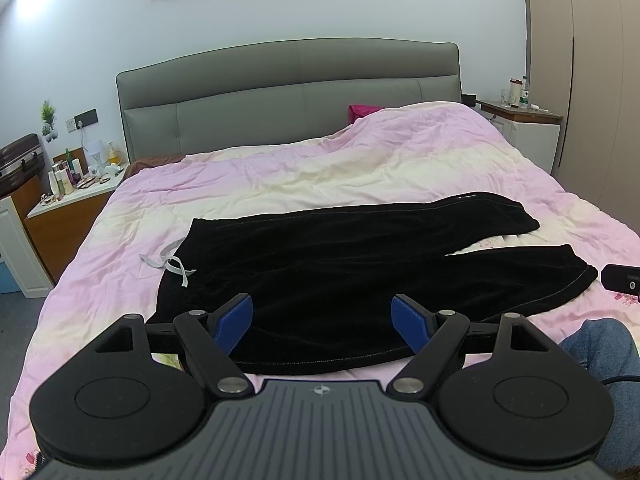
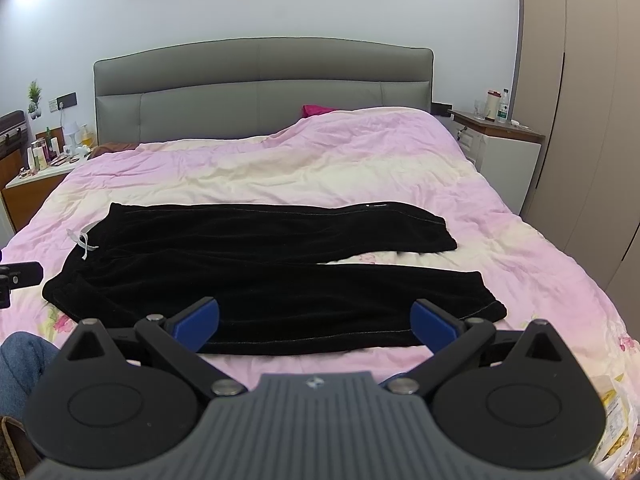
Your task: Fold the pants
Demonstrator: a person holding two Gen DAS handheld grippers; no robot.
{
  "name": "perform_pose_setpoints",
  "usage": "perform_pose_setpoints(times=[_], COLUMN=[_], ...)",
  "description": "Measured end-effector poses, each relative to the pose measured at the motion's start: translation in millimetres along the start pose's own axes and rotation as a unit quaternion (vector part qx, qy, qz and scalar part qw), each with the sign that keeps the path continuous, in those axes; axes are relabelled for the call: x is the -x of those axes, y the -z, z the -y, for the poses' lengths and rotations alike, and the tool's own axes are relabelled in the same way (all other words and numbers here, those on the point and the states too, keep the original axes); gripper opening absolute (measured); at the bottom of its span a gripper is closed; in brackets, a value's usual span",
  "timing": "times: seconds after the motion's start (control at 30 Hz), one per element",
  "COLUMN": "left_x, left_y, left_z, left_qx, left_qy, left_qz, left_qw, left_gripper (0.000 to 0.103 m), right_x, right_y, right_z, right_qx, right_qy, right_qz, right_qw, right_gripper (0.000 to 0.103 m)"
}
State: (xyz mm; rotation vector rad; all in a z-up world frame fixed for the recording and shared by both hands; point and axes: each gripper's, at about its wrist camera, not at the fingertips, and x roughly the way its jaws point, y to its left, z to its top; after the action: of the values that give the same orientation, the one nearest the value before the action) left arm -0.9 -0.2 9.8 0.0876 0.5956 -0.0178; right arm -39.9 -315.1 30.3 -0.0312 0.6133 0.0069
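Black velvet pants (image 1: 340,272) lie spread flat across the pink bed cover (image 1: 320,168), waistband to the left with a grey drawstring (image 1: 172,264), the two legs stretching right and splitting apart near the hems. In the right wrist view the same pants (image 2: 260,272) lie likewise, drawstring (image 2: 82,242) at the left. My left gripper (image 1: 322,322) hovers open above the near edge of the pants, nothing between its blue pads. My right gripper (image 2: 316,320) is open too, above the near leg's lower edge. Each gripper's tip shows at the other view's side edge.
A grey headboard (image 1: 288,92) backs the bed. A cluttered nightstand (image 1: 68,196) stands at the left, another nightstand (image 1: 524,120) with bottles at the right beside a wardrobe (image 1: 592,80). A person's jeans-clad knee (image 1: 600,344) is at the bed's near edge. A yellow packet (image 2: 612,420) lies lower right.
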Motion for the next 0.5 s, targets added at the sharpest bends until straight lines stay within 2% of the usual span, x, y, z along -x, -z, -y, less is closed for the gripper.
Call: perform_pose_setpoints(times=[0.5], left_x=[-1.4], left_y=[-1.5], left_z=[-1.4], left_qx=[-0.005], left_qy=[0.009], left_qz=[-0.015], left_qw=[0.9998], left_gripper=[0.093], right_x=[1.2], right_y=[-1.0], right_z=[1.0], right_qx=[0.002], right_qy=[-0.001], right_qz=[-0.002], right_qw=[1.000], right_gripper=[0.098])
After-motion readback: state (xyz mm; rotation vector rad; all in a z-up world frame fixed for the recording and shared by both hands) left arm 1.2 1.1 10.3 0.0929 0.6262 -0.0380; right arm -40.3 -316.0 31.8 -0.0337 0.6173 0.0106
